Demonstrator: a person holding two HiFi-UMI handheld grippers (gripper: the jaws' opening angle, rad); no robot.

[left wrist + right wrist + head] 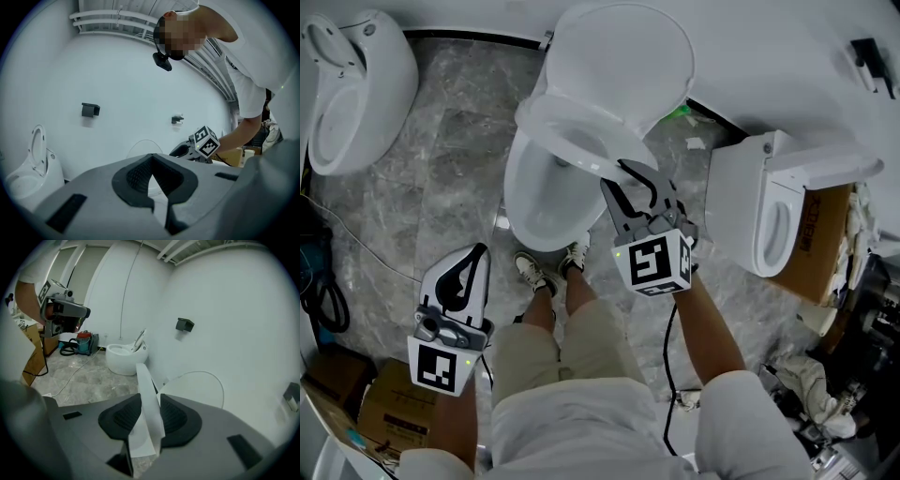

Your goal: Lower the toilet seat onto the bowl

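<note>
The white toilet stands in the middle of the head view with its lid (623, 56) upright against the wall. The seat ring (572, 131) hangs tilted between the lid and the bowl (534, 211). My right gripper (630, 183) is shut on the seat's front rim. In the right gripper view the thin white seat edge (146, 394) is pinched between the black pads (176, 416). My left gripper (475, 251) hangs low at the left, away from the toilet, shut with nothing in it.
A second toilet (356, 89) stands at the far left. A third toilet (787, 202) sits on cardboard at the right, with clutter beyond it. Cardboard boxes (356, 403) and a black cable (328, 300) lie at the lower left. The person's feet (548, 267) stand before the bowl.
</note>
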